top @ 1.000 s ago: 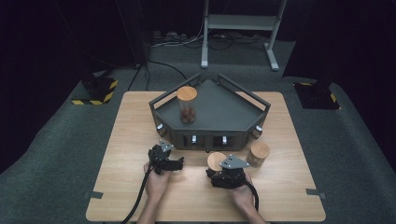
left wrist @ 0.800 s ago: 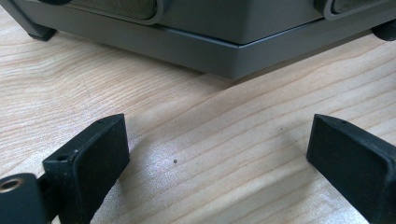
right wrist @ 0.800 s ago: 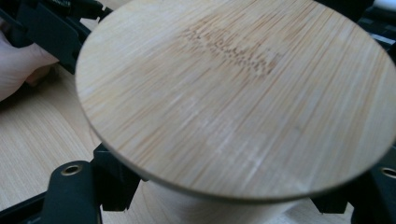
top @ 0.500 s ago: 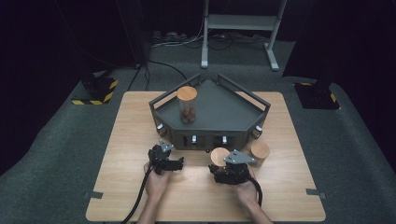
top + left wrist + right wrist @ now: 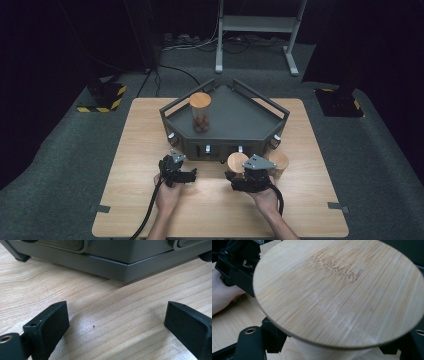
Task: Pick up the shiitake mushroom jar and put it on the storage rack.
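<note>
Right gripper view: gripper [image 5: 337, 350] around wooden-lidded jar [image 5: 339, 290]

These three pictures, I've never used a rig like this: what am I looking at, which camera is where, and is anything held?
The high view looks down on a wooden table. A person's hands each hold a two-jaw gripper. The other two cameras ride on the grippers.

A grey angular tray holds a jar with a wooden lid. Another lidded jar stands on the table.

The left gripper is open over bare wood. The right gripper has its jaws on either side of a third jar; whether they grip it, I cannot tell.
</note>
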A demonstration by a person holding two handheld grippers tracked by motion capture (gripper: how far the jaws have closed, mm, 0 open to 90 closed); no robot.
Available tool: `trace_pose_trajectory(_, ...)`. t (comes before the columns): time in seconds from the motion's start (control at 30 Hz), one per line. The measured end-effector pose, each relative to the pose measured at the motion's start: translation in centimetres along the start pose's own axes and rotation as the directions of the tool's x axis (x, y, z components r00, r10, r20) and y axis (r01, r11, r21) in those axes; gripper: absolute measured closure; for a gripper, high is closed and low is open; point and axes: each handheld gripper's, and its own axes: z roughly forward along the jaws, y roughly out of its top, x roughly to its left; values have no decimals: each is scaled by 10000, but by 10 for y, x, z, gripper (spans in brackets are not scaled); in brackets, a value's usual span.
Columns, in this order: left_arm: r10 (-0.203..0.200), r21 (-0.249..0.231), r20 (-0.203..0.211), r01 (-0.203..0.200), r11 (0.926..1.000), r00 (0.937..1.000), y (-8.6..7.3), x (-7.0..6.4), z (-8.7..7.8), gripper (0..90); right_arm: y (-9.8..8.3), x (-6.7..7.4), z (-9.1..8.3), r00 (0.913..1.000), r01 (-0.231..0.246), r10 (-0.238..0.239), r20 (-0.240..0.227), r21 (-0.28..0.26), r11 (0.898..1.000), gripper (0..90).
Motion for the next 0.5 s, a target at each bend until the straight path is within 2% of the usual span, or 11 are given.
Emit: trace_pose_trajectory(0.5,-18,-8,1,18,10000,10000,0,0,0,55,23,-6,-5,9997,-116,111,-219,-203,9997,256)
